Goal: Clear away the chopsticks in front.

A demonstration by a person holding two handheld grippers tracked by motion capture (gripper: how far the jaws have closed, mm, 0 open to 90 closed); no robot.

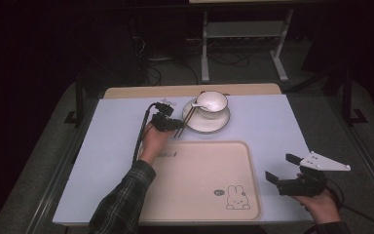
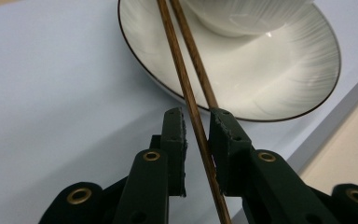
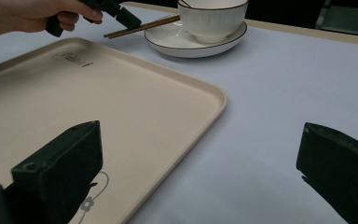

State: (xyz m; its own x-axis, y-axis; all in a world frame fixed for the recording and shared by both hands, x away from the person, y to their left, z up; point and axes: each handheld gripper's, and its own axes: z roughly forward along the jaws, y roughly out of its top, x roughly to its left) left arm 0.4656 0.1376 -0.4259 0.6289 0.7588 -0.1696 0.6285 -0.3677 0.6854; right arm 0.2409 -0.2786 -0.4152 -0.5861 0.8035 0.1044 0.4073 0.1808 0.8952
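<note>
The left hand-held gripper [image 2: 196, 126] has its jaws narrowed around a pair of brown chopsticks [image 2: 186, 79], whose far ends lean on the rim of the white saucer [image 2: 279, 79] under the bowl [image 1: 211, 102], so the near ends stand clear of the table [image 1: 272, 122] and are easy to take; a sliver of gap shows on either side, so I'd say it is closing on them rather than pinching yet. The right hand-held gripper [image 1: 282, 168] waits spread wide and empty just beside the beige tray [image 1: 199, 180], probably so that it stays out of the way.
</note>
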